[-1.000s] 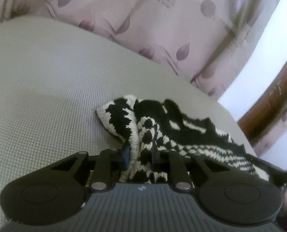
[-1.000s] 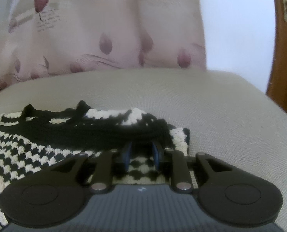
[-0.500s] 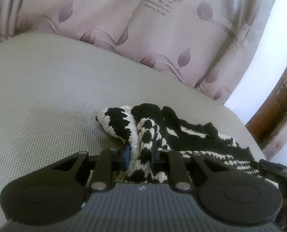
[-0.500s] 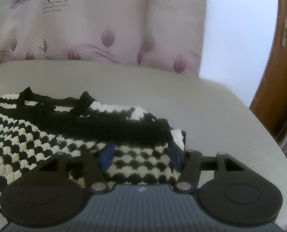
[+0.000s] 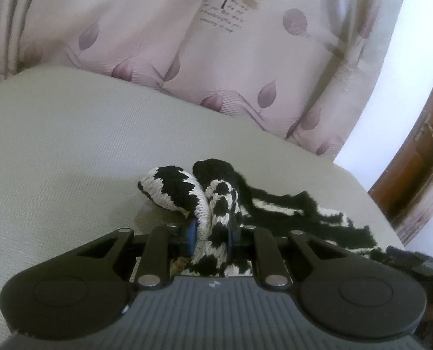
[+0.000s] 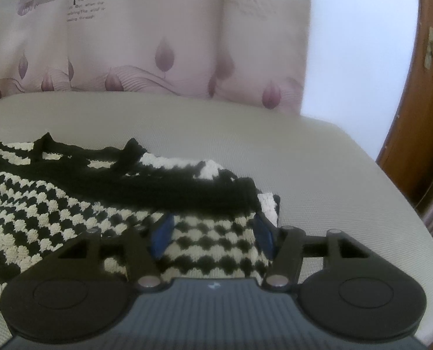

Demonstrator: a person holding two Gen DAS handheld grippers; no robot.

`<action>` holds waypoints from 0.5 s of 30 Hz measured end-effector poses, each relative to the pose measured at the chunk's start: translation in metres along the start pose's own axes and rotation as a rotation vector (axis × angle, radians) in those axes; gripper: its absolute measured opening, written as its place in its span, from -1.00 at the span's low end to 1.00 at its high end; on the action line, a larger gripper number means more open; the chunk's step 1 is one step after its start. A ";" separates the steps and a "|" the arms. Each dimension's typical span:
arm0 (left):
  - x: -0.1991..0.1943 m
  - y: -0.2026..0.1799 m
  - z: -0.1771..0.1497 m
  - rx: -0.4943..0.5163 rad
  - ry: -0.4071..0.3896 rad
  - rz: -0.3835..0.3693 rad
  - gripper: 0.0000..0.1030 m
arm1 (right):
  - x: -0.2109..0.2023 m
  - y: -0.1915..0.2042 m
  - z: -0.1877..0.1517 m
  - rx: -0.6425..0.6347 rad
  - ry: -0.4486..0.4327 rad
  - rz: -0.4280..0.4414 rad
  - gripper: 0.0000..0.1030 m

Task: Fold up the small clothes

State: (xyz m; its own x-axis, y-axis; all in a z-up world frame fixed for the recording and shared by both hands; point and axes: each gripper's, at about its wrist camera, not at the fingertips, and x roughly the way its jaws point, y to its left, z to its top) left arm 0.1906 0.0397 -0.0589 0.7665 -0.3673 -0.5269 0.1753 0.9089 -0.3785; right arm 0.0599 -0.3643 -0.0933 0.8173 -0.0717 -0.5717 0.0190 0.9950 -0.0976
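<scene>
Black-and-cream chunky knit garment (image 6: 70, 213) lies on the woven grey surface (image 6: 318, 169). Left tool (image 5: 210, 237) pinches its bunched corner; right tool (image 6: 213, 234) stands spread over the flat hem, bare cloth beyond.

A grey woven surface (image 5: 70, 151) is filling the foreground. A pale pink curtain (image 5: 187, 58), printed with mauve leaves and small lettering, is hanging behind it. A brown wooden door (image 6: 420, 110) is standing at right.
</scene>
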 end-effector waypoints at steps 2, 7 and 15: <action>-0.001 -0.008 0.002 -0.008 -0.007 -0.012 -0.63 | 0.000 -0.001 -0.001 0.004 0.003 0.005 0.15; -0.001 -0.031 0.006 0.006 -0.020 -0.031 -0.65 | -0.002 -0.004 -0.003 0.014 -0.004 0.011 0.15; 0.002 -0.044 0.007 -0.010 -0.016 -0.036 -0.66 | -0.003 -0.005 -0.007 0.013 0.001 0.018 0.15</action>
State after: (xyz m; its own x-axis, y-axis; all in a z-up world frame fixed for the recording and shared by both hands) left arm 0.1883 0.0004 -0.0378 0.7698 -0.3960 -0.5006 0.1963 0.8931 -0.4047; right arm 0.0537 -0.3698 -0.0967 0.8172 -0.0537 -0.5739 0.0118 0.9970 -0.0763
